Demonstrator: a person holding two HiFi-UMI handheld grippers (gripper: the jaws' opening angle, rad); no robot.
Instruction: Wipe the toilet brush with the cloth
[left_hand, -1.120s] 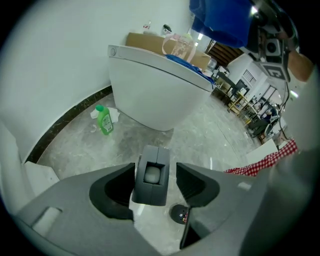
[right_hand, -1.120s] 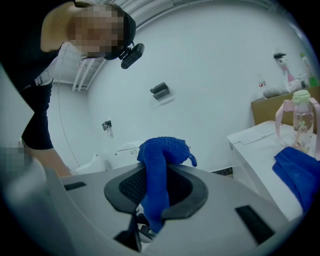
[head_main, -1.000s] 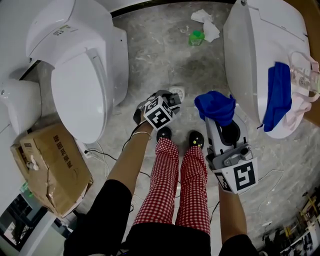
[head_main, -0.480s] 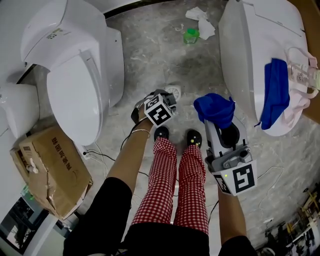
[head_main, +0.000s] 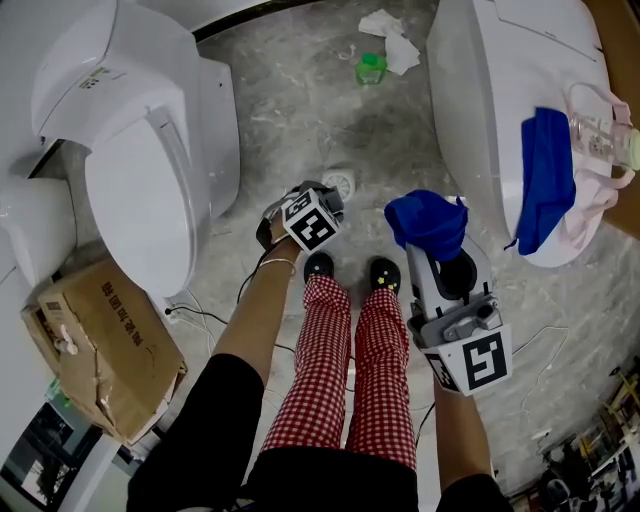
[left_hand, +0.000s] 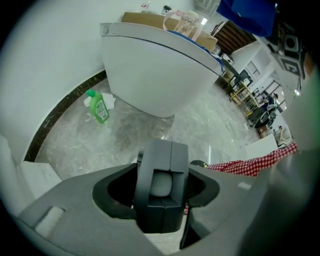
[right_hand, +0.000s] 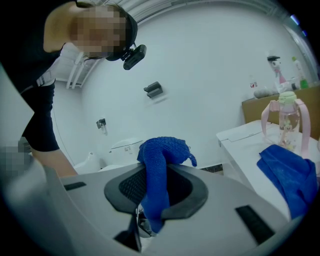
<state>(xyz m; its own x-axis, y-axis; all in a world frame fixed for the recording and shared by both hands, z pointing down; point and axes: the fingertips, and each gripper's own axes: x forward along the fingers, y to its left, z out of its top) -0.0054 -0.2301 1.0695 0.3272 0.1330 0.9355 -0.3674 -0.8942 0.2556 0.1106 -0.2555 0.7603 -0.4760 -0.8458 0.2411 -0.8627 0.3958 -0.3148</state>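
Right gripper (head_main: 431, 244) grips the blue cloth (head_main: 425, 217); left gripper (left_hand: 161, 167) has jaws together.

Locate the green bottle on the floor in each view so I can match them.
Head view: green bottle on the floor, top centre, by white paper.
Left gripper view: left of centre, on the floor.
Right gripper view: not in it.
Shared landmark: pink-handled bottle on the toilet, seen in all three views.

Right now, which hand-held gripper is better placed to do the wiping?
Right: the right hand-held gripper is shut on the blue cloth; the left hand-held gripper is shut on nothing. No brush shows.
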